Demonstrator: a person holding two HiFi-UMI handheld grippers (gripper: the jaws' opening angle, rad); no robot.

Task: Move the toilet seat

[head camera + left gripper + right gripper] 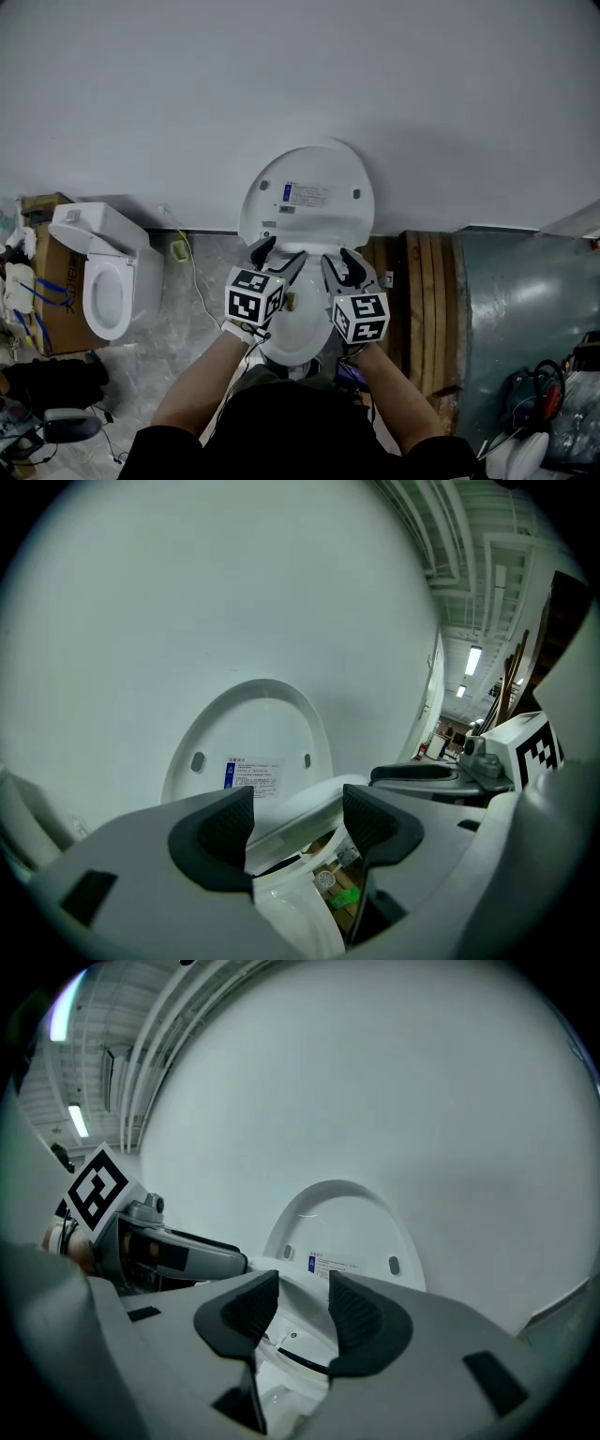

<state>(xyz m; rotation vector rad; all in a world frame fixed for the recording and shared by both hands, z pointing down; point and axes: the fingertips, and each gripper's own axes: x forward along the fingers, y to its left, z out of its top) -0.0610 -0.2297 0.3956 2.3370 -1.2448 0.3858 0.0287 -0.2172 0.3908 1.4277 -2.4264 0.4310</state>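
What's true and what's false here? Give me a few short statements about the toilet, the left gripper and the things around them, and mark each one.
1. The lid stands up against the wall. True.
2. The left gripper has its jaws shut tight together. False: they stand well apart.
3. A second toilet stands to the person's left. True.
4. The wooden planks are left of the middle toilet. False: they are to its right.
5. The lid's inner face is bare. False: it carries a printed label.
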